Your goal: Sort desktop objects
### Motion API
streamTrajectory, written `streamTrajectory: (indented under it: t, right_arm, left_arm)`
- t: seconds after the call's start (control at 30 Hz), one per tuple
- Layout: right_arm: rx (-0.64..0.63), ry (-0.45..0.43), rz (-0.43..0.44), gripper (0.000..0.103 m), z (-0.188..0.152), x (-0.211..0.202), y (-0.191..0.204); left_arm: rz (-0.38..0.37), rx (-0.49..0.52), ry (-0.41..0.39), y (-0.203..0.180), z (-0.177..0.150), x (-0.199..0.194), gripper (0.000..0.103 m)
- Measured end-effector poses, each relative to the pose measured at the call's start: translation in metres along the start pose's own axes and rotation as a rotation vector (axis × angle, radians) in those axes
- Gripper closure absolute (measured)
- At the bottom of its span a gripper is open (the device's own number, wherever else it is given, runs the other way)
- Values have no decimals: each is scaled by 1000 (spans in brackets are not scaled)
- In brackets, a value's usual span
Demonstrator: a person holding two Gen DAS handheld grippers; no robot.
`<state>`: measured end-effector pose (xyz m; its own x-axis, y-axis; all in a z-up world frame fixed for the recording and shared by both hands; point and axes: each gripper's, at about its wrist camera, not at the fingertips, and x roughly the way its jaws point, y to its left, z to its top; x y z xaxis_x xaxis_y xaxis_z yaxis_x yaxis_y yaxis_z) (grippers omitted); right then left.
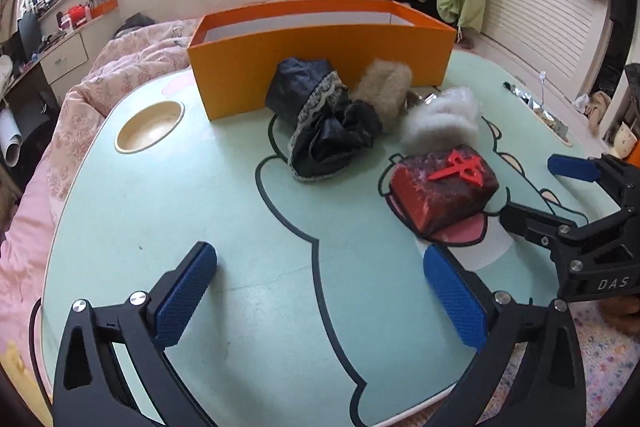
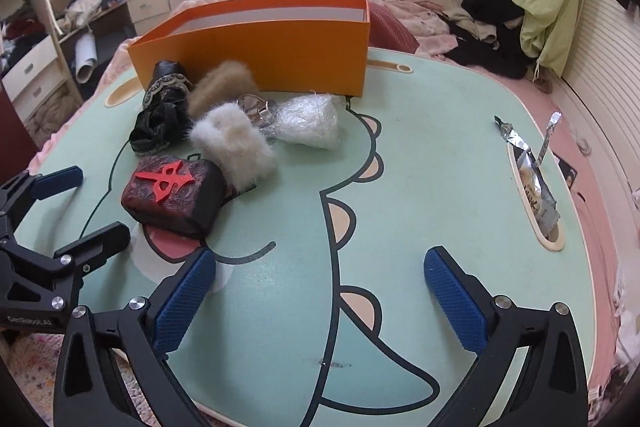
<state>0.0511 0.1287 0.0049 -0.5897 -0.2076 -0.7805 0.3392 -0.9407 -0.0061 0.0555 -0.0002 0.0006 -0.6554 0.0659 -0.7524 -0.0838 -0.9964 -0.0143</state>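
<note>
- Left wrist view: the left hand-held gripper (image 1: 320,291) stands spread wide with nothing between its blue pads, over a bare stretch of the mint-green bench (image 1: 160,227). The bench's near edge runs just under its fingers; its left edge borders a pink bed (image 1: 24,227).
- Ahead of it lie a dark lace-trimmed cloth (image 1: 324,123), a tan fur piece (image 1: 384,87) and a white fur piece (image 1: 440,119), bunched against the orange box (image 1: 320,59). Ahead and to its right sits a dark red case (image 1: 444,187) bearing a raised red symbol.
- The right hand-held gripper (image 1: 536,187) shows at the right edge, wide open, marked "DAS".
- Only this view shows the round cup recess (image 1: 150,125).
- Right wrist view: the right hand-held gripper (image 2: 320,291) is wide open and empty; open bench lies ahead and to its right.
- Ahead-left sit the case (image 2: 172,199), white fur (image 2: 236,147), tan fur (image 2: 220,87) and cloth (image 2: 160,119) before the box (image 2: 260,51).
- Only here: a clear plastic wad (image 2: 308,121), a slot (image 2: 556,241) holding a foil packet (image 2: 536,187), and partial lettering, unreadable, on the left hand-held gripper (image 2: 92,203).
</note>
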Motion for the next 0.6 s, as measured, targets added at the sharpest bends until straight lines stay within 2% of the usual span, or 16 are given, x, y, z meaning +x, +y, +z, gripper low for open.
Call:
streamTrajectory:
  t: [0.6]
  right_arm:
    - [0, -1, 0, 0, -1, 1, -1]
  left_arm:
    - [-3, 5, -11, 1, -1, -2, 0]
